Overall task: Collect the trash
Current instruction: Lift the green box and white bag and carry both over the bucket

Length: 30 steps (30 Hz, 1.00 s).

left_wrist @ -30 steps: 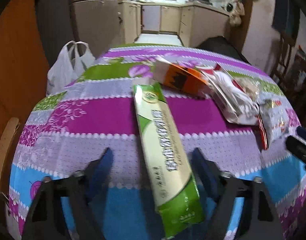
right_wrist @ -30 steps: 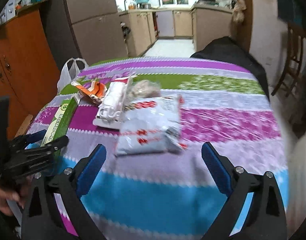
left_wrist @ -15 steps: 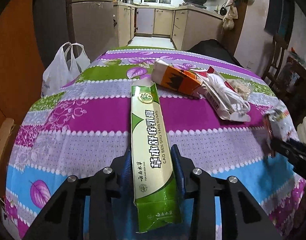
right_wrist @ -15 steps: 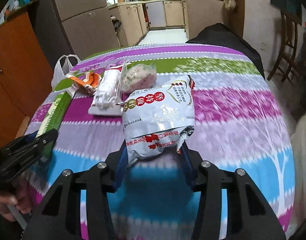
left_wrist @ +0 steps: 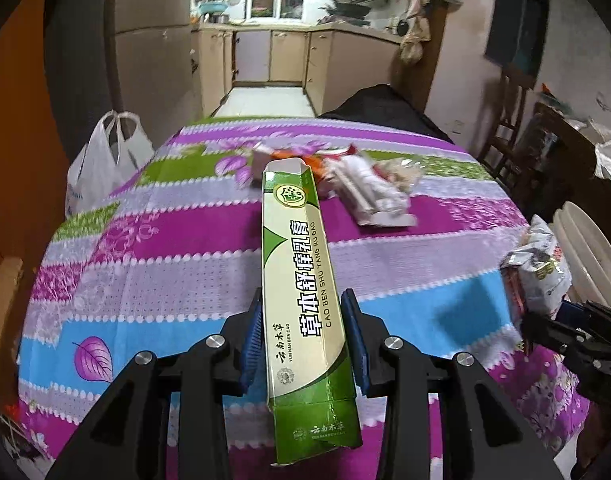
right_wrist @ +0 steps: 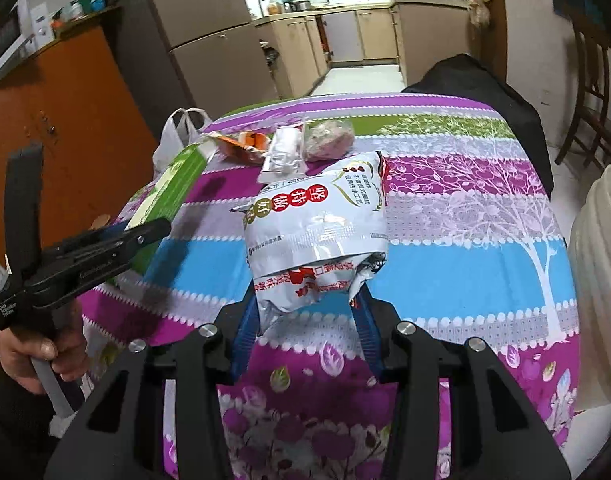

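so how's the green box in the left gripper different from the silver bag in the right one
The green box is long, stiff and flat-sided; the silver bag is short, soft and crumpled. The box is green and cream; the bag is silver with red print. Both are clamped at one end, in the left gripper and right gripper.

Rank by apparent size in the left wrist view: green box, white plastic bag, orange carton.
1. green box, though it is nearest the camera, so inflated.
2. white plastic bag.
3. orange carton, partly hidden behind the box.

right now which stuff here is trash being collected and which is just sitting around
Job in hand:
green box, held in left gripper
white snack bag, held in right gripper
orange wrapper
white plastic wrappers

Lying about:
white carrier bag
wooden chair
fridge
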Tool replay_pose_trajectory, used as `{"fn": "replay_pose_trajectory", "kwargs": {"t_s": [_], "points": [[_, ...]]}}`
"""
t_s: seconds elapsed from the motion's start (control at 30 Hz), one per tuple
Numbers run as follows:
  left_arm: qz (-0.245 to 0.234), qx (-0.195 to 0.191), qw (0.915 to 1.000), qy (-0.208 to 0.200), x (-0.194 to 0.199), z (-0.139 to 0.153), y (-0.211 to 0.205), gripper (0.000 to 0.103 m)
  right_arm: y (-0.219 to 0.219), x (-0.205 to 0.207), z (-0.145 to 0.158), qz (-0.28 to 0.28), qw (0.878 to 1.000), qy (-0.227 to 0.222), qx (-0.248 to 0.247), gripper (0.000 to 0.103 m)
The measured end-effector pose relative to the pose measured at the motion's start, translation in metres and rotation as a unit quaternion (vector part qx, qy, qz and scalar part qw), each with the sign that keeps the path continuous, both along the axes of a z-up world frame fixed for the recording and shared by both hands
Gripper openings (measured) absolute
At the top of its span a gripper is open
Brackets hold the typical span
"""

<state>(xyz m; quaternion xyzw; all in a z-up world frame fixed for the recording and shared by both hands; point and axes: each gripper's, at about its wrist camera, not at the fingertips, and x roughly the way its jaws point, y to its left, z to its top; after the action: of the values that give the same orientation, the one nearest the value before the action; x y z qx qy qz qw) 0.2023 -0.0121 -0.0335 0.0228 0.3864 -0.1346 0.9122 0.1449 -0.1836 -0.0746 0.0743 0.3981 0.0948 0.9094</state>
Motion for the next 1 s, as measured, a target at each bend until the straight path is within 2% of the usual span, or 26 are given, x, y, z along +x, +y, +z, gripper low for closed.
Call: {"fn": "replay_pose_trajectory", "kwargs": {"t_s": [0.27,0.47,0.7,1.0], "points": [[-0.018,0.059,0.9978,-0.025,-0.016,0.012,-0.038,0.038,-0.003,-0.01,0.008,0.011,1.0,0.011,-0.022,0.042],[-0.026,0.08,0.9955,-0.044,-0.017,0.02,-0.054,0.038,-0.004,-0.013,0.013,0.021,0.999,0.018,-0.044,0.042],[-0.041,0.102,0.9918,-0.066,-0.012,0.033,-0.082,0.038,-0.018,-0.016,0.035,0.018,0.998,0.002,-0.055,0.042],[-0.071,0.116,0.9869,-0.088,-0.008,0.046,-0.122,0.038,-0.044,-0.018,0.058,0.002,0.999,-0.003,-0.049,0.042]]}}
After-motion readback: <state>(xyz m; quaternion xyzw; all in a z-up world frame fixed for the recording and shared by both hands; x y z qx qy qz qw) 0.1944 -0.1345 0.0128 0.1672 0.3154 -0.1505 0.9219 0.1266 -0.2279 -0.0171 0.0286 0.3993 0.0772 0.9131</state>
